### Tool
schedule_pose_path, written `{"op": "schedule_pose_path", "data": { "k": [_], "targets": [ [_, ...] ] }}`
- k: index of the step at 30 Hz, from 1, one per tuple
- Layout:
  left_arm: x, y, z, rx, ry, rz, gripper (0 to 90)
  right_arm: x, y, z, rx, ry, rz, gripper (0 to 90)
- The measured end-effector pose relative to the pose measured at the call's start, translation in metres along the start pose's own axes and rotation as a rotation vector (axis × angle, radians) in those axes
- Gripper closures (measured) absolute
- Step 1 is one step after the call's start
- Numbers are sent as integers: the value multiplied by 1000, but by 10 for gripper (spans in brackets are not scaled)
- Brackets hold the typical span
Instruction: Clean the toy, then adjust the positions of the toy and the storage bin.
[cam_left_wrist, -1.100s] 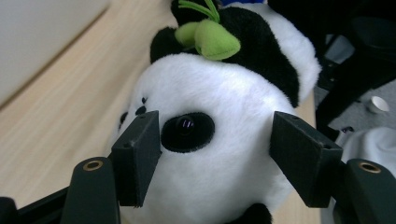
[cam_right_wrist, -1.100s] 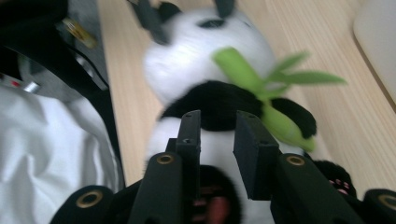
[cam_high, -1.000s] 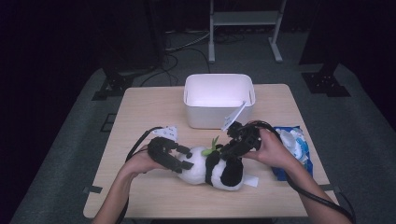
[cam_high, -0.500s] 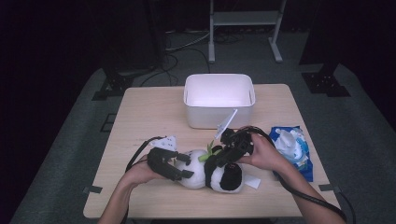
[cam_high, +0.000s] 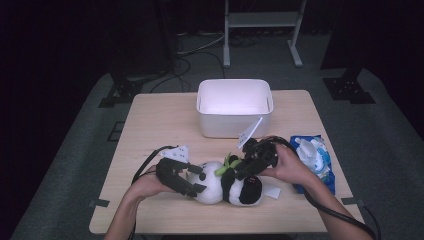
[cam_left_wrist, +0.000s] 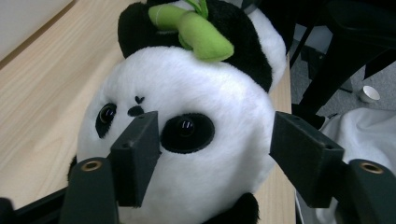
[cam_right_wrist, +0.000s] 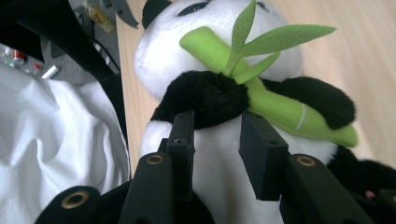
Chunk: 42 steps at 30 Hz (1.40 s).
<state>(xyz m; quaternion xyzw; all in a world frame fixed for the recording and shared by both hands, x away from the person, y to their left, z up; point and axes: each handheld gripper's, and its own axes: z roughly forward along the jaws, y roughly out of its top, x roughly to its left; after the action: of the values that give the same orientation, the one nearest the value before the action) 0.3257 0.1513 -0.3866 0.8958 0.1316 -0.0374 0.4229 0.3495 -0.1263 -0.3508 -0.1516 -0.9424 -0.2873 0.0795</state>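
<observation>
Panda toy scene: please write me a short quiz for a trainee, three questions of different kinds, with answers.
1. True or false: the panda toy lies inside the white bin.
2. What green thing does the panda hug?
3. Which tongs are around its head: A left tongs, B right tongs?

Key: 1 false, it lies on the table. 2 a bamboo stalk. 3 A, open, one jaw on each side.

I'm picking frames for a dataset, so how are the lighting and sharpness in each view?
High view: the table is lit, the surroundings near black, and the white bin glares inside. Left gripper view: the panda is sharp and evenly lit, with highlights in its eyes. Right gripper view: the bamboo is crisp, the white cloth soft.
</observation>
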Motion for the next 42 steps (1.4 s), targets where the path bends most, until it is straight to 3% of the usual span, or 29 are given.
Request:
{"op": "schedule_pose_path", "data": {
  "k": [11,18,19,31,42],
  "targets": [
    [7,-4,-10,-39,53,-14,262,-18,-5,-29,-126,-31,41,606],
    [17,-17,-25,-63,104,-48,219,-34,-6,-34,-144,-55,68,572],
    [20,-20,-29,-82,117,-70,208,-41,-6,-36,-155,-56,83,566],
    [32,-34,-45,-95,186,-113,160,-70,-7,-32,-141,-86,139,510],
    [31,-37,-50,-102,196,-117,133,-74,3,-38,-143,-100,134,501]
  ]
}}
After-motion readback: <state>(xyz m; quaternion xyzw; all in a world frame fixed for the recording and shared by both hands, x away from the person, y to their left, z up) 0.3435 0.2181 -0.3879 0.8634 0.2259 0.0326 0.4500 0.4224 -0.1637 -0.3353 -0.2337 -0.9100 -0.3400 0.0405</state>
